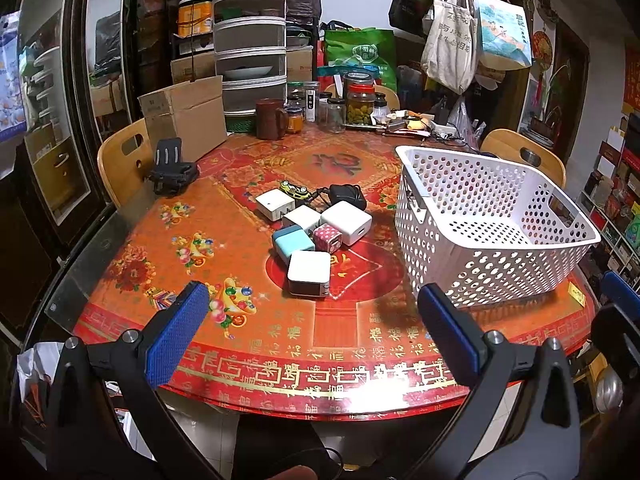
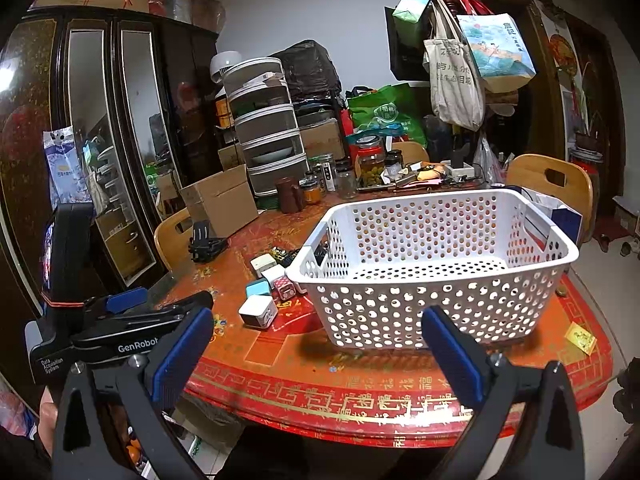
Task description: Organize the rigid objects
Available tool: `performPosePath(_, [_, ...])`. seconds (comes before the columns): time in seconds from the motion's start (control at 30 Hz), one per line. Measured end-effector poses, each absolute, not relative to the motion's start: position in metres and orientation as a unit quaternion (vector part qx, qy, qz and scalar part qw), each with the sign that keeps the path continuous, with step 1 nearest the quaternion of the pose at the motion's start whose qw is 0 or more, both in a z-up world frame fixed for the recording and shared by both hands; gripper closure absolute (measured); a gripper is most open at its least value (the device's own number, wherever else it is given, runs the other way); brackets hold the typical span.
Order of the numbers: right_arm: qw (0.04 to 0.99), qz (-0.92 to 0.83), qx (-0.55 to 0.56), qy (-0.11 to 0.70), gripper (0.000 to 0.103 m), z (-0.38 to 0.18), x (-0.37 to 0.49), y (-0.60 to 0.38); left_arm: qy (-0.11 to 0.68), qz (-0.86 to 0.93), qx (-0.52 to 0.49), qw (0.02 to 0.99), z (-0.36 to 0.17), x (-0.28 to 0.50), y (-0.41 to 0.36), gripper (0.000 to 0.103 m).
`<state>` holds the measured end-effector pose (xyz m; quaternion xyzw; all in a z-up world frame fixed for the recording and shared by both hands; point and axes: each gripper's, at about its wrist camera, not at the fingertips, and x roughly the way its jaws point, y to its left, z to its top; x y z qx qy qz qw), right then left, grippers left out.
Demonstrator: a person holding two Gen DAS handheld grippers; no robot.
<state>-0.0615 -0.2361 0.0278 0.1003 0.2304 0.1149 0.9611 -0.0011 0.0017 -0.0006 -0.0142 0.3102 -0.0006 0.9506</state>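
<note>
White, teal and pink-dotted charger cubes (image 1: 310, 236) cluster mid-desk, just left of the empty white perforated basket (image 1: 492, 220). The left tool (image 1: 314, 320) hangs over the red-and-gold desk (image 1: 168, 248), fingers apart, gripping nothing; likewise the right tool (image 2: 318, 340). Only the right wrist view shows the left tool's body; there the basket hides some cubes.

White perforated basket (image 1: 492, 216), pink polka-dot charger (image 1: 328, 238)
</note>
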Motion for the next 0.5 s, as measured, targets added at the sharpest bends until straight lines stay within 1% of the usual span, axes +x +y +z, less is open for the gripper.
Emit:
performPosePath(0.07, [0.963, 0.109, 0.096, 0.226, 0.0, 0.029, -0.062, -0.237, 0.304, 0.003, -0.009, 0.953, 0.0, 0.0, 0.002, 0.0])
performPosePath(0.17, [0.975, 0.053, 0.073, 0.2, 0.0, 0.037, -0.062, -0.256, 0.274, 0.016, 0.0, 0.962, -0.006, 0.005, 0.008, 0.0])
performPosePath(0.3, [0.978, -0.038, 0.085, 0.188, 0.0, 0.042, -0.041, -0.325, 0.273, 0.032, 0.01, 0.962, -0.022, 0.033, 0.022, 0.0])
performPosePath(0.37, [0.97, -0.071, 0.097, 0.212, 0.0, 0.038, -0.018, -0.364, 0.321, 0.033, 0.01, 0.946, -0.04, 0.056, 0.031, 0.0])
performPosePath(0.4, [0.962, -0.089, 0.103, 0.237, 0.0, 0.032, -0.003, -0.384, 0.342, 0.027, 0.002, 0.939, -0.049, 0.065, 0.036, 0.0])
performPosePath(0.5, [0.939, -0.117, 0.121, 0.298, 0.0, 0.015, 0.036, -0.423, 0.376, 0.017, -0.026, 0.926, -0.069, 0.082, 0.049, 0.0])
